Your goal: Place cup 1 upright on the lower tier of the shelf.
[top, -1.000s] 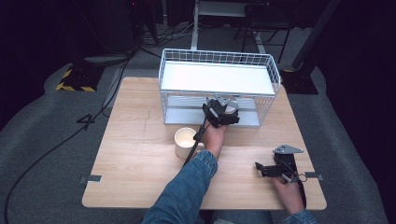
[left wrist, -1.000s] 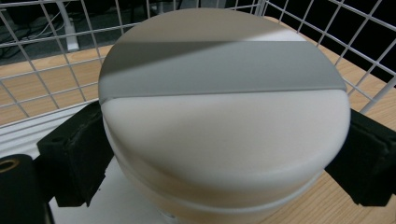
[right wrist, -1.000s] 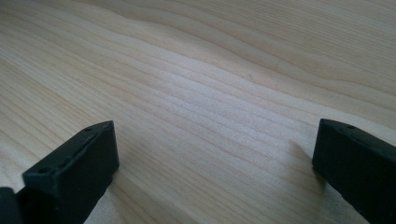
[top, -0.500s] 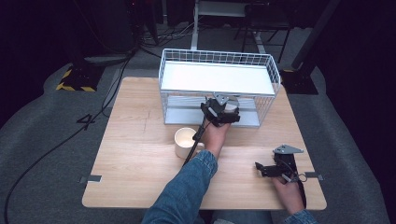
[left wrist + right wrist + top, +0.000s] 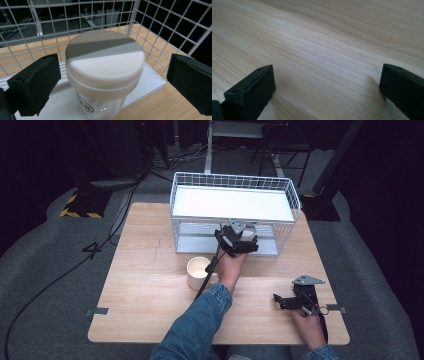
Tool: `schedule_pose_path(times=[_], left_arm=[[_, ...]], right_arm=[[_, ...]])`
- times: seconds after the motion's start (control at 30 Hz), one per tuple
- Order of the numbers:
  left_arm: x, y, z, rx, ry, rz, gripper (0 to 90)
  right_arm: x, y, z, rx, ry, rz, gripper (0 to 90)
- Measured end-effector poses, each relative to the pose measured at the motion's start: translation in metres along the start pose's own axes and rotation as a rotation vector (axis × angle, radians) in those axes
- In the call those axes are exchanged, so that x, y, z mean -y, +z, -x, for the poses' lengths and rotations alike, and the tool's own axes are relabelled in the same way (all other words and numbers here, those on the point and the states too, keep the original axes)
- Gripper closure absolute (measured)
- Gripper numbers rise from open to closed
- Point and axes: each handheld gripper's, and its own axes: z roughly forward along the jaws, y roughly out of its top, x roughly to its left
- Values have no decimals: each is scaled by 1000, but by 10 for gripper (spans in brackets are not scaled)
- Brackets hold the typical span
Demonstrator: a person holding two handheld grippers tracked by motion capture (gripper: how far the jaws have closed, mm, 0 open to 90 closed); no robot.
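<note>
A clear jar with a white lid (image 5: 105, 62) stands on the white lower shelf (image 5: 62, 107) of a wire rack (image 5: 235, 212). My left gripper (image 5: 112, 82) is open around the jar, one jaw on each side and both apart from it. From above, the left gripper (image 5: 239, 239) reaches into the front of the rack's lower level. At the table's front right, my right gripper (image 5: 282, 301) lies low over the wood. In its own view the right gripper (image 5: 324, 92) is open with bare wood between the jaws.
A white cup (image 5: 199, 272) stands on the table (image 5: 145, 285) just left of the left forearm, beside the trailing cable. The rack's wire walls (image 5: 155, 30) close in behind and to the right of the jar. The rack's white upper shelf (image 5: 230, 204) lies above the gripper.
</note>
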Motion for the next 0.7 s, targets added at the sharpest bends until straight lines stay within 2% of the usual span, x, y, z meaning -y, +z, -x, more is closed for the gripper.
schedule_pose_path(times=[0.13,0.23,0.43,0.5,0.53,0.57,0.63,0.7], left_arm=[[-3,-12,2,24,-5,-2,0],[-5,-24,4,58,-12,-4,0],[-10,-52,9,117,31,6,0],[-11,-62,7,137,35,12,0],[-12,-72,2,152,31,13,0],[-12,-72,2,152,31,13,0],[-12,-82,-3,167,32,11,1],[-11,-90,-10,161,44,6,1]], right_arm=[[0,0,0,0,0,0,6],[0,0,0,0,1,0,5],[0,1,-1,2,3,2,5],[0,1,-1,2,4,2,5],[0,1,-1,2,3,2,5],[0,1,-1,2,3,2,5],[0,1,-1,2,3,2,5],[0,1,-1,2,3,2,5]])
